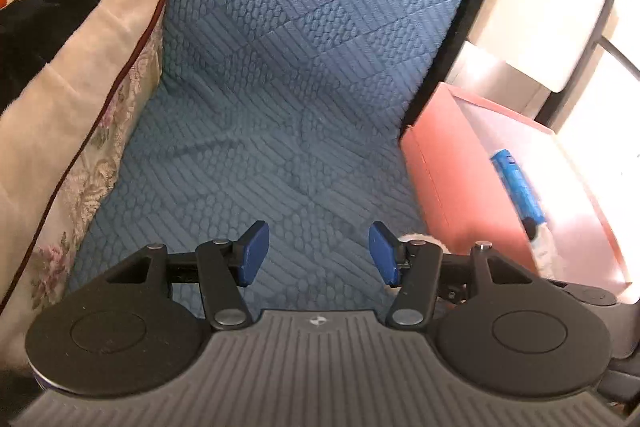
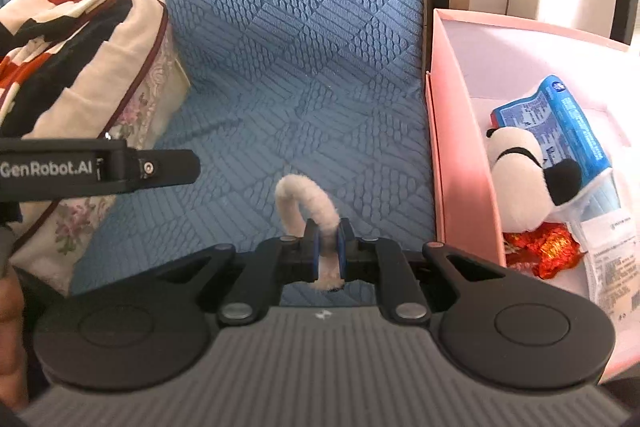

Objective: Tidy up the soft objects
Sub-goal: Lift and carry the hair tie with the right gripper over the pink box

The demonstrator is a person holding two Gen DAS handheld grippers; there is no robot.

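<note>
Blue quilted sofa cover [image 2: 288, 67] filling mid-frame; right claw [image 2: 328, 247] pinching fuzzy cream loop [image 2: 308, 201], low centre. Left claw [image 1: 318, 253] gaping, empty. Carrying loop rightward, clearing pink cardboard box [image 2: 460, 147] wall before releasing.

A blue quilted cover [image 2: 288, 75] (stitched in squares of ribs and dots) spreads over the seat and runs up the back. At its left edge lies a floral cushion [image 2: 100, 195] under a red, black and cream blanket [image 2: 60, 27]. At its right edge sits a pink box [image 2: 460, 155], touching the cover.
</note>
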